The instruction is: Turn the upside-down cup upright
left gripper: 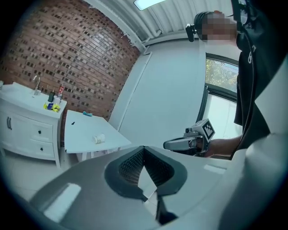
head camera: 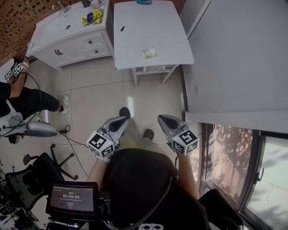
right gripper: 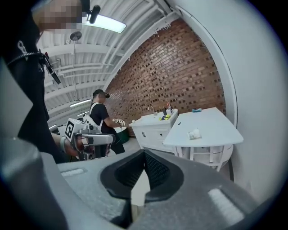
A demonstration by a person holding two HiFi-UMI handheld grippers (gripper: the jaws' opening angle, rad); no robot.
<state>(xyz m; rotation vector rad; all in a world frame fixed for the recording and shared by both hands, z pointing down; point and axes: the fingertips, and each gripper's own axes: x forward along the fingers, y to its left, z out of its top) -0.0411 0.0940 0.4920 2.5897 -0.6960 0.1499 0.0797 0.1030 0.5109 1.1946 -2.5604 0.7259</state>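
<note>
**Both grippers shut and empty, well short of the table**

I hold the left gripper and the right gripper side by side over the tiled floor. Both are well in front of the table and tip slightly downward toward it. The left gripper's own view shows its fingers closed tip to tip with nothing between them. The right gripper's view shows the same, fingers pressed together and empty. Each gripper appears in the other's view, hanging level with its partner, and neither touches anything.

The cup, small and white, sits on the table near its front edge, about midway along it, with bare tabletop all around. It looks tipped rather than squarely mouth-down, but it is too small in every view for me to tell exactly how it lies. A small dark speck lies near the table's left edge. A teal object rests at the far edge.

A white cabinet with a sink stands just beside the table on its left. A yellow packet lies on the cabinet top, close to the table. A pale wall runs along the table's right side. A second person is well off to the left of the table, beyond the cabinet, with a marker cube at one hand.
</note>
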